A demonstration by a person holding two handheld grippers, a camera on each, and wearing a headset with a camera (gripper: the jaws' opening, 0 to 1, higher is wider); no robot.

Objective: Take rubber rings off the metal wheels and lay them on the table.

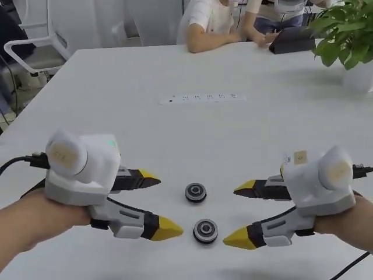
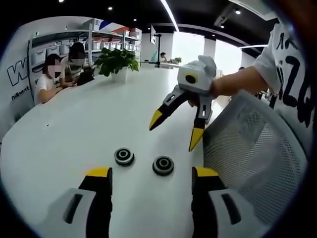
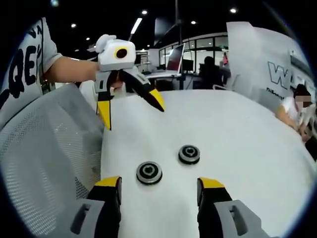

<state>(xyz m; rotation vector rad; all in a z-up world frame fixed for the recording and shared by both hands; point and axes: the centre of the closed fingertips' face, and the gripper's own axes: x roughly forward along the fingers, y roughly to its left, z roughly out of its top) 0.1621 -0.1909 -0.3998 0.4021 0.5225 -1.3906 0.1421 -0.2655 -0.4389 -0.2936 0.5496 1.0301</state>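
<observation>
Left hand-held gripper [image 1: 169,205] and right hand-held gripper [image 1: 229,213], both released, flank metal wheels [image 1: 196,193]; wall [image 2: 19,75] shows "W".

I can't read the tiny marks on the pale strip [image 1: 201,98], and beyond that strip the seated people [image 1: 213,23] are cropped.

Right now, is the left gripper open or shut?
Open. The left gripper shows its yellow-tipped jaws well apart, with nothing gripped between them.
</observation>
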